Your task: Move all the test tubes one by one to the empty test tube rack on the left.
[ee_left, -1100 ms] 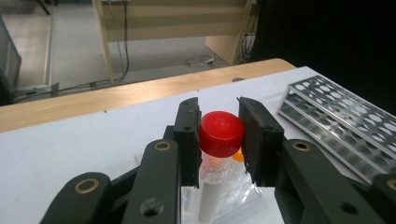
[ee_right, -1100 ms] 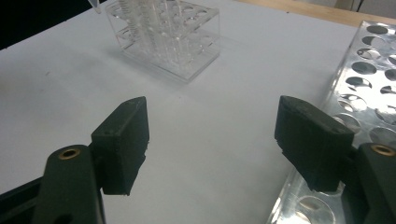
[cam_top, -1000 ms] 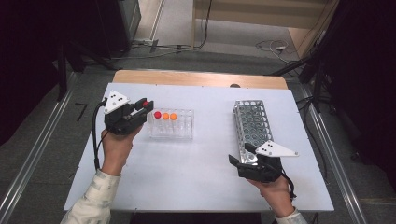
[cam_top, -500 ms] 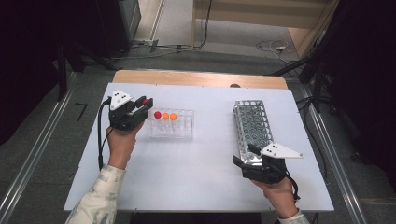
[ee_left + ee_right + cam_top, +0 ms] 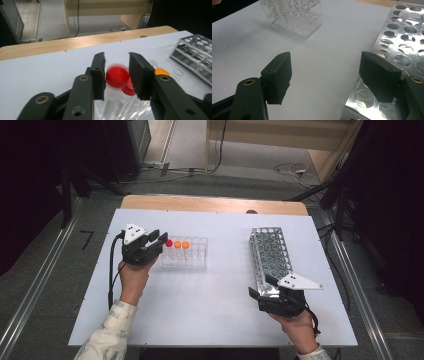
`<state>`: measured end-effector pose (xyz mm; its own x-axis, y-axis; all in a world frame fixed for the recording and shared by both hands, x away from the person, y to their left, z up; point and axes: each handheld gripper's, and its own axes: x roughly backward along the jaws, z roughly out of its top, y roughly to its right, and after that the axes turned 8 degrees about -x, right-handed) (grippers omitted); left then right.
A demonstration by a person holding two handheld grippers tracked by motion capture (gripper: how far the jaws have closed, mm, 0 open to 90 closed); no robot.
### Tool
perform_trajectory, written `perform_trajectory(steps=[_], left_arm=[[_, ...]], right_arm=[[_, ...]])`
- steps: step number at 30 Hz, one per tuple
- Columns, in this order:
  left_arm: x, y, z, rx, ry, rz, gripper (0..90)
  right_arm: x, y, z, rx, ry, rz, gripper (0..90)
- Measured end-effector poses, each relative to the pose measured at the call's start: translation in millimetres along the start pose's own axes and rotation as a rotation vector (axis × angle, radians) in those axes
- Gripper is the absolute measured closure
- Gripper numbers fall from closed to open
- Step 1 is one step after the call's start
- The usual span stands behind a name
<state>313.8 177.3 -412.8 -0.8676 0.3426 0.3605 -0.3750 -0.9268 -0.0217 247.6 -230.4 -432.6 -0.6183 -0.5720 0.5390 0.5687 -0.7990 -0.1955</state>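
The right gripper (image 5: 264, 289) is resting at the near right of the white table (image 5: 220, 320), held by the person's right hand (image 5: 299, 330). Its jaws are standing wide apart with nothing between them; in the right gripper view one jaw is hanging over bare table and the other over the near corner of the metal rack (image 5: 402, 35). That rack (image 5: 270, 257) is lying lengthwise on the right half of the table, its holes showing no tubes.

Farther off, at the left, the left hand (image 5: 132, 275) is holding the left gripper (image 5: 161, 241) against the left end of the clear plastic rack (image 5: 192, 262). Its jaws have just been opening and are now standing narrowly apart. In the left gripper view a red-capped tube (image 5: 116, 76) is sitting between them; the left pad looks just at the cap, a small gap is showing at the right pad, and the cap is blurred, so contact cannot be told. A second red-capped tube (image 5: 128, 87) is standing just behind it, and an orange-capped tube (image 5: 161, 72) beyond that. From the high view, a red cap (image 5: 169, 243) and two orange caps (image 5: 181, 244) are lining the rack's far row
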Motion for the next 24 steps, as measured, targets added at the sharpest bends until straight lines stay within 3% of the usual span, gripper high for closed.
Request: perform_trajectory(steps=[9, 14, 24], left_arm=[[5.3, -1.5, -2.5, 0.027, 0.001, -0.008, 56.5], [13.4, 1.3, -4.8, 0.019, -0.013, -0.020, 42.7], [40.4, 14.4, -10.8, 0.015, -0.005, -0.022, 24.2]], right_arm=[[-0.5, 2.5, -1.0, -0.001, 0.007, -0.004, 24.6], [-1.8, 5.0, -2.0, -0.002, 0.008, -0.006, 24.6], [-1.8, 9.1, -2.3, -0.003, 0.017, -0.013, 24.6]])
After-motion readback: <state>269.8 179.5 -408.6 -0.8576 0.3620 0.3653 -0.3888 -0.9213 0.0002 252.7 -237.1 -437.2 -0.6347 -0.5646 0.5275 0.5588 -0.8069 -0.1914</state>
